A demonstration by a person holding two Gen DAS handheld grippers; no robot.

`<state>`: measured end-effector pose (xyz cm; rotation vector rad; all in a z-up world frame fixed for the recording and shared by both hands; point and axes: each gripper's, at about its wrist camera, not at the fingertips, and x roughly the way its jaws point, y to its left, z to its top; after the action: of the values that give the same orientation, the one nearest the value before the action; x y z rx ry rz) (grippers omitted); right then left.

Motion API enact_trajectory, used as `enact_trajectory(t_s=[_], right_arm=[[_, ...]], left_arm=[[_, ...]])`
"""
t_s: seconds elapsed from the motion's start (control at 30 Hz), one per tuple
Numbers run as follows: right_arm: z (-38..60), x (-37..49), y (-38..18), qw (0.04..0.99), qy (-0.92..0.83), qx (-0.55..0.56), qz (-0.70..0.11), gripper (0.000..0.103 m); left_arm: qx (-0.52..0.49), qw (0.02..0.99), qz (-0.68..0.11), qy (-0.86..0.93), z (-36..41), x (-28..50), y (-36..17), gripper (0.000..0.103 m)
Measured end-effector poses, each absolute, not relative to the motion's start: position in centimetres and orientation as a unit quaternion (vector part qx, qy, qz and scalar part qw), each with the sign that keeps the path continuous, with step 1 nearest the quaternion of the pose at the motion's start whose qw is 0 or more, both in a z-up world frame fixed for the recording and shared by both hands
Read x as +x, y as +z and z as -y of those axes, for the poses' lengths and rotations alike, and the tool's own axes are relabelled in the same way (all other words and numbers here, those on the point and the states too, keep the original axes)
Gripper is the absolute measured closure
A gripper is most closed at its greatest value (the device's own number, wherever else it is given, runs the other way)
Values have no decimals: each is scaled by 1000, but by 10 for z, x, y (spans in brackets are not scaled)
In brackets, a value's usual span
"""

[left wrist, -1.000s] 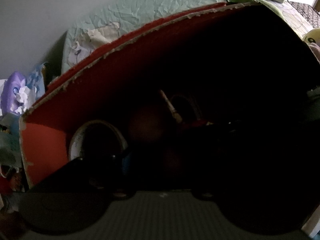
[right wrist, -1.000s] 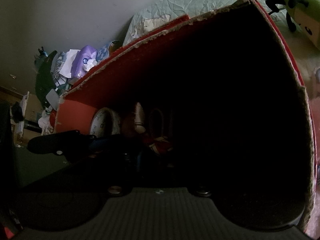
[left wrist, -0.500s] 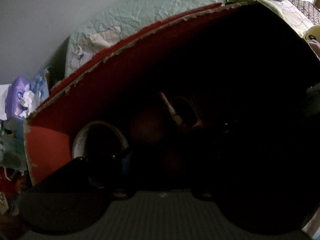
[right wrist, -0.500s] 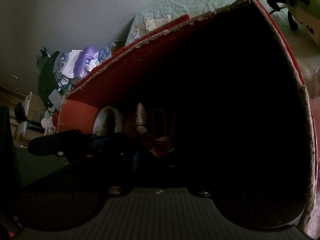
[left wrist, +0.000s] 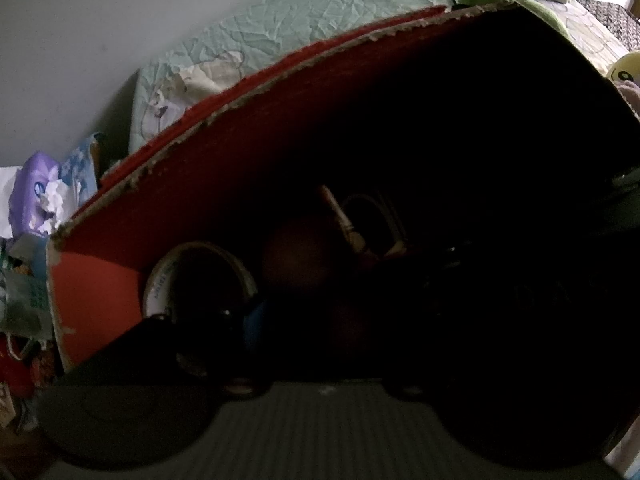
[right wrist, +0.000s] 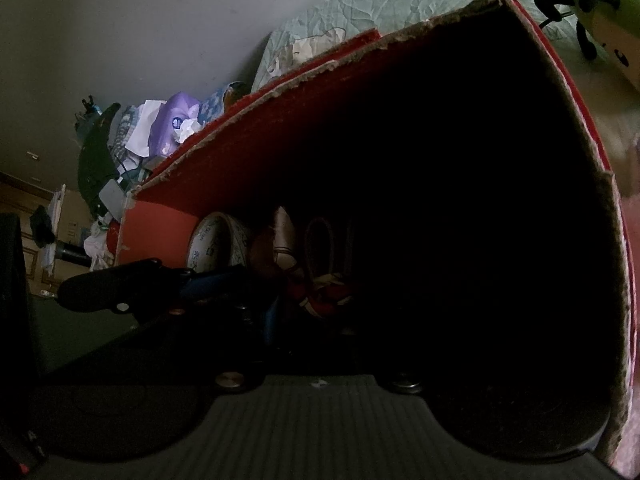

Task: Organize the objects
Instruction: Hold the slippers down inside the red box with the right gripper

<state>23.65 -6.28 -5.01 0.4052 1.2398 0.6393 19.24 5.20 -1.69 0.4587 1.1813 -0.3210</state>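
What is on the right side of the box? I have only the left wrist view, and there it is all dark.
Observer: The right view shows the box's right wall, with a torn edge. Inside is dark too.
Operator: Where is my left gripper?
Observer: Its black body shows at the box's left end, beside the tape roll.
Operator: Is something near the roll that I miss?
Observer: A red and white thing lies right of it. I cannot tell what it is.

Tape roll (right wrist: 214, 246) lies inside the red box (right wrist: 248, 160).
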Motion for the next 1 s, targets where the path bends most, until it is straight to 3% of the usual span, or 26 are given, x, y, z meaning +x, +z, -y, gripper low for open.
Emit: enact_trajectory(t_s=[1.0], right_arm=[[62, 237, -48, 751, 300, 182, -560, 57]], left_arm=[[214, 790, -556, -146, -53, 189, -18, 36]])
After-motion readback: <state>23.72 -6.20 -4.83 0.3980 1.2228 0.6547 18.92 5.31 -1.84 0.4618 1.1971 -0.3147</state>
